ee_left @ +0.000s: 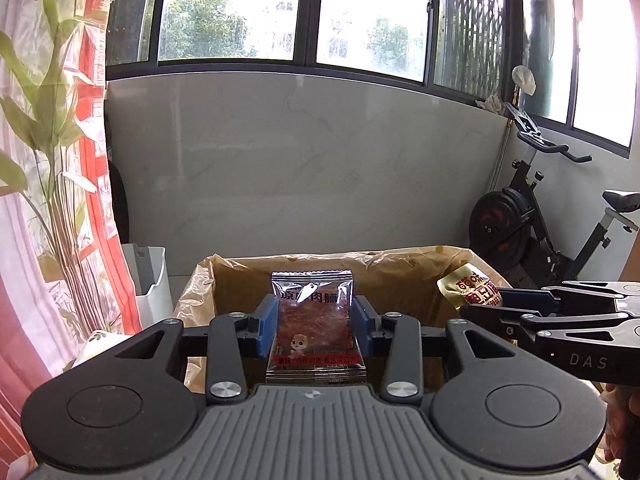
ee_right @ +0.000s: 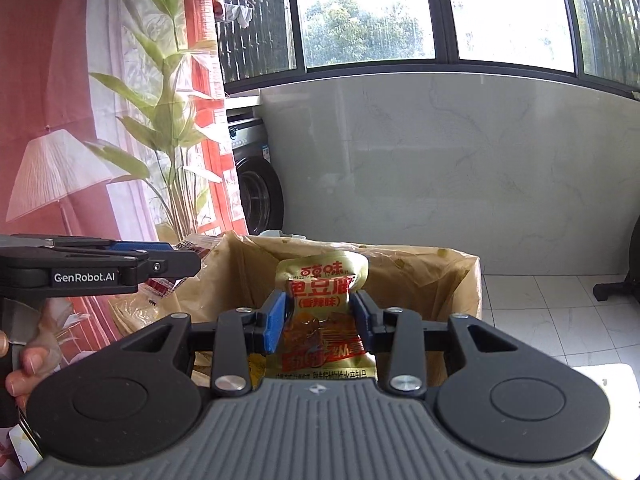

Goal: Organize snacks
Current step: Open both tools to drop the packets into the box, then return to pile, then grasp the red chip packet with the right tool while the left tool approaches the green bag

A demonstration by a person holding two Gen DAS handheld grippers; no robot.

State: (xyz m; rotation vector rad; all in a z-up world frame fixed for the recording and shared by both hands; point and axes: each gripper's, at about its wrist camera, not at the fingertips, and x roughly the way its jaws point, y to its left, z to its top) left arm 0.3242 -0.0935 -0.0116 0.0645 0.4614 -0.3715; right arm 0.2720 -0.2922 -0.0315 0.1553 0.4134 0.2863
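1. Two snack packets, one per gripper, both held over a cardboard box (ee_left: 400, 280) lined w/ a yellowish plastic bag (ee_left: 192, 300).
2. Jerky packet (ee_left: 314, 320): clear wrapper, reddish-brown meat slice inside, red strip w/ print at the bottom. Upright, clamped between the blue pads of the left gripper (ee_left: 314, 320), pads pressing on both side edges. Sits just over the near edge of the box opening.
3. Fish tofu packet (ee_right: 324, 312): yellow-gold pouch, red lettering. Upright, pinched at mid-height by the right gripper (ee_right: 320, 314), pouch squeezed narrower where the pads bite. Also above the box opening.
4. In the left wrist view the right gripper comes in from the right, its packet sticking out over the box's right rim. In the right wrist view the left gripper shows at the left edge, side-on, w/ fingers of a hand (ee_right: 24, 364) on its handle.
5. Box stands on a white tiled floor (ee_right: 540, 312), near a grey marbled wall (ee_left: 300, 168) under dark-framed windows (ee_left: 240, 12).
6. Around: red-and-white curtain w/ leaf print (ee_left: 52, 160) at left, white bin (ee_left: 150, 280) beside the box, washing machine (ee_right: 256, 184) behind the curtain edge, exercise bike (ee_left: 532, 208) at right.
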